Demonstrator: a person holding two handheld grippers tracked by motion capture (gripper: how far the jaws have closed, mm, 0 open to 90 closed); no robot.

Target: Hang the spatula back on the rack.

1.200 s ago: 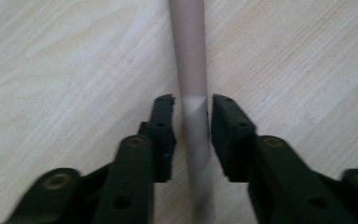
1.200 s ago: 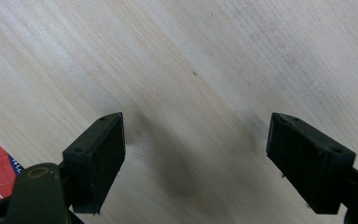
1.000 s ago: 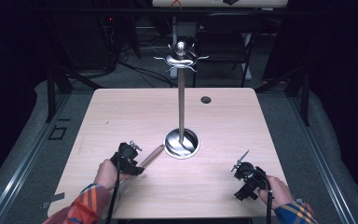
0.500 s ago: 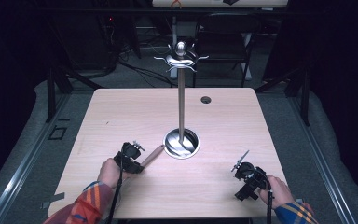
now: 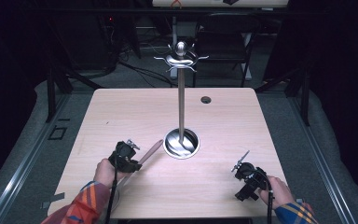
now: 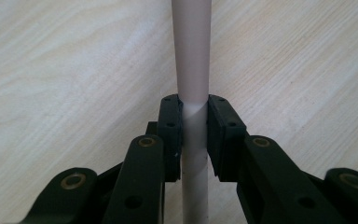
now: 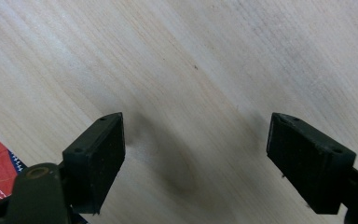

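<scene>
Left gripper (image 5: 127, 156) sits just left of the metal stand's (image 5: 181, 116) round base, near the desk (image 5: 223, 116) front edge — jaws have just been closing and now pinch the pale rod (image 6: 192, 51), which lies flat on the wood with its free end pointing toward that base. Right gripper (image 5: 248, 179) rests well right of the stand, jaws spread wide — bare desk between them.

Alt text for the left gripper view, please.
The left gripper has its two black jaws shut on a pale round rod, which runs straight up the frame away from the camera. Beneath lies the light wood-grain table.
</scene>
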